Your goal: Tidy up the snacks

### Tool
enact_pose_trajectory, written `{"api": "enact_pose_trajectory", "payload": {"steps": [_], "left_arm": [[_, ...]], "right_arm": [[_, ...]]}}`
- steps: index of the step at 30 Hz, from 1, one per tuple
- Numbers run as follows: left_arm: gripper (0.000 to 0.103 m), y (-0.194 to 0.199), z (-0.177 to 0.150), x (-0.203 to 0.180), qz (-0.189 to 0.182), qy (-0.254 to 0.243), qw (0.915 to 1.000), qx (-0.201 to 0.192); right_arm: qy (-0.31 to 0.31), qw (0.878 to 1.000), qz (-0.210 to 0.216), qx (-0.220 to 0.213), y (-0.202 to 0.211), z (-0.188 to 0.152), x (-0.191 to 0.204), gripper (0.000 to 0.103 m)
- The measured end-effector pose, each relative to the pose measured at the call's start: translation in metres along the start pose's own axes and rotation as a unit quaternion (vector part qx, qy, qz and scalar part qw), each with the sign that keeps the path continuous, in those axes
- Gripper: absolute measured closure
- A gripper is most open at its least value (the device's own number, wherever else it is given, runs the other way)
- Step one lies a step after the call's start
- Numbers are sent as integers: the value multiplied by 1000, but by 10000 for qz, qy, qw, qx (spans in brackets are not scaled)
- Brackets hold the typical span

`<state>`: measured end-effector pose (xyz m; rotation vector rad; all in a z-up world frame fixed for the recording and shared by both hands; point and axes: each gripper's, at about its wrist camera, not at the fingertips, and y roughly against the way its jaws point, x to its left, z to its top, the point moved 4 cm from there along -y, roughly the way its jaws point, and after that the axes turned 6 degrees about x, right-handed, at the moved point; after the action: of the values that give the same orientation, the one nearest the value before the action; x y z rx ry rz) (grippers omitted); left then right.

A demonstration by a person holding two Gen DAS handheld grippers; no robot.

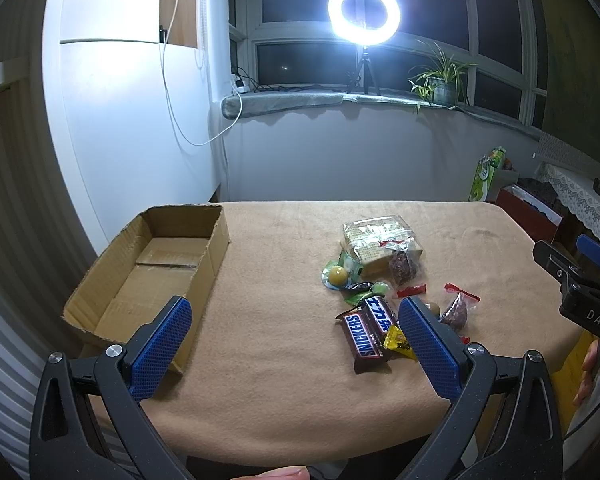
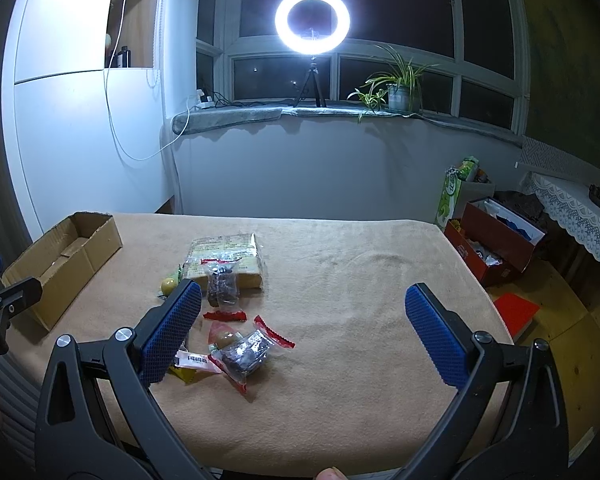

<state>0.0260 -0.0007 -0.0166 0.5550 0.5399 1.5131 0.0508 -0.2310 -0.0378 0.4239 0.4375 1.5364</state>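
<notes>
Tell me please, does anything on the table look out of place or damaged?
Yes: the snacks lie in a loose heap on the cloth, none in the cardboard box. The box's near edge looks torn and bent. Nothing seems spilled.

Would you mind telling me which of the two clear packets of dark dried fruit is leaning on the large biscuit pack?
The farther packet, propped against the biscuit pack; the other packet lies flat on the cloth, nearer the camera.
</notes>
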Motion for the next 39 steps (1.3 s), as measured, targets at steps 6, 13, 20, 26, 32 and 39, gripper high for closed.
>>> {"api": "enact_pose_trajectory", "payload": {"steps": [6, 13, 20, 26, 32, 39], "left_arm": [[0, 1, 0, 0, -2, -11, 10000, 8], [0, 0, 0, 0, 9, -20, 10000, 27], [0, -1, -2, 0, -3, -23, 10000, 31], [0, -3, -3, 0, 7, -22, 10000, 50], [0, -4, -5, -1, 3, -24, 10000, 71], [0, -6, -7, -1, -12, -19, 9999, 122]], "right_arm": [[8, 10000, 1, 3, 0, 0, 0, 0], [1, 10000, 0, 5, -1, 0, 1, 0], [14, 10000, 3, 18, -1, -1, 1, 0], [13, 10000, 1, 15, -1, -1, 1, 0], [13, 10000, 4, 28, -2, -3, 2, 0], [22, 10000, 25, 79, -2, -10, 3, 0]]}}
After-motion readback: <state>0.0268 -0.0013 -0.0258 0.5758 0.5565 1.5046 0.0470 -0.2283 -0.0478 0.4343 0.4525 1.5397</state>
